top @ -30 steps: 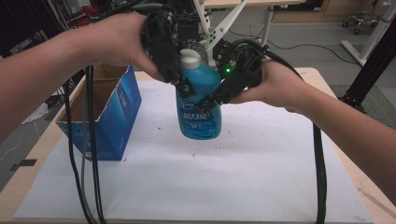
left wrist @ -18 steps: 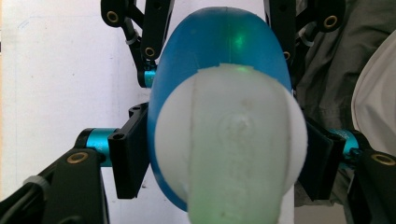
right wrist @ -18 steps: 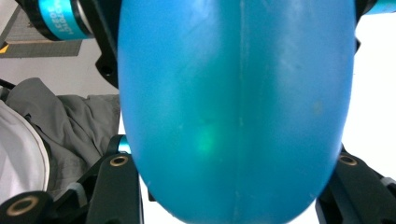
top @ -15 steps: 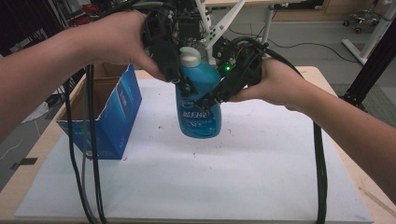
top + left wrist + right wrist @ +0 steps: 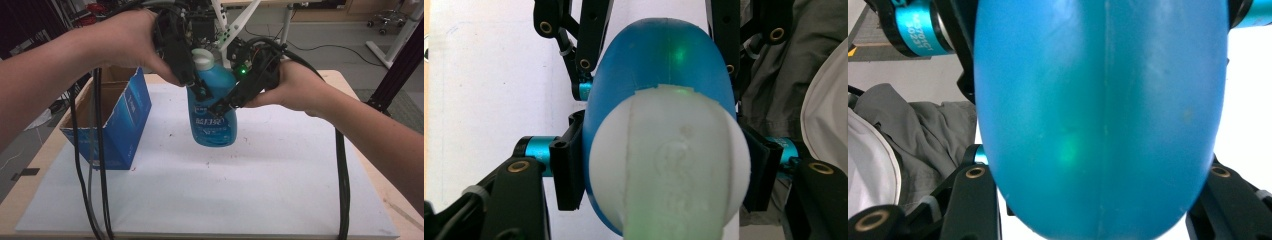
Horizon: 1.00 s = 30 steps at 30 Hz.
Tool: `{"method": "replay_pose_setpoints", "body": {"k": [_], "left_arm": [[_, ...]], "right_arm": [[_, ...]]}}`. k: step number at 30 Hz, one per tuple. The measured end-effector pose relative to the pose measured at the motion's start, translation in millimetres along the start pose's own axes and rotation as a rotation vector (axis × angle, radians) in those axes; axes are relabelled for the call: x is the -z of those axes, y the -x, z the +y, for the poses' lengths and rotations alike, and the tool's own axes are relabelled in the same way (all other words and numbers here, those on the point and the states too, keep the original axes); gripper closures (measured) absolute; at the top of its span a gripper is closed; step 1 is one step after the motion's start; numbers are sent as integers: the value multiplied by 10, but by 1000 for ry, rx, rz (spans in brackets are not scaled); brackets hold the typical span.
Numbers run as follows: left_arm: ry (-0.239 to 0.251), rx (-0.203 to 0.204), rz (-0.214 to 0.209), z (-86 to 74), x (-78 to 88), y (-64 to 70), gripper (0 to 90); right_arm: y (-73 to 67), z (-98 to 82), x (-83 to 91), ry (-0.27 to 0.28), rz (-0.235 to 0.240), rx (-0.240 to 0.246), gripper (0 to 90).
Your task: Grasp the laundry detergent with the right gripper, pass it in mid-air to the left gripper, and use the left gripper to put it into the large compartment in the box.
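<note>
1. The left gripper (image 5: 192, 82) comes down from above onto the top of the blue bottle (image 5: 214, 117). Its jaws have just been closing and now sit against both sides of the white cap (image 5: 669, 165).
2. The right gripper (image 5: 230, 102) is clamped on the bottle's body, just below the left gripper, and holds it upright.
3. The bottle appears lifted a little above the white sheet (image 5: 280, 190), though its base may touch; I cannot tell.
4. The grip on body and cap looks done. What seems left is working the cap.
5. An open blue box (image 5: 117, 125) stands off to the left gripper's side.
</note>
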<state>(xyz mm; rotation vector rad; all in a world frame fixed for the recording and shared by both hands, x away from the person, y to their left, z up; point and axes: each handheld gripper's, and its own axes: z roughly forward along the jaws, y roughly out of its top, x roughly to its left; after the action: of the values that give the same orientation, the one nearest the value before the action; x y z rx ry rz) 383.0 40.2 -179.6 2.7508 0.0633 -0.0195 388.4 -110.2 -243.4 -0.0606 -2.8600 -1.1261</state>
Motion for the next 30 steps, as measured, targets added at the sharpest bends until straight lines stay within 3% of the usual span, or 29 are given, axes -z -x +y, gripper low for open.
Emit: {"method": "replay_pose_setpoints", "body": {"k": [8,9,15,16,18,30], "left_arm": [[-4,0,8,-7,4,2,372],[-1,4,8,-8,1,4,372],[9,3,5,-20,3,-11,376],[12,4,4,-22,4,-11,377],[12,4,6,-21,4,-12,378],[19,13,-9,-49,-25,-20,380]], "right_arm": [[-3,6,-6,-1,0,2,465],[5,5,-14,-3,-20,11,465],[4,3,-14,0,2,4,464],[15,0,-16,-1,-15,9,463],[10,1,-10,3,5,1,462],[20,-2,-52,-9,22,10,432]]}}
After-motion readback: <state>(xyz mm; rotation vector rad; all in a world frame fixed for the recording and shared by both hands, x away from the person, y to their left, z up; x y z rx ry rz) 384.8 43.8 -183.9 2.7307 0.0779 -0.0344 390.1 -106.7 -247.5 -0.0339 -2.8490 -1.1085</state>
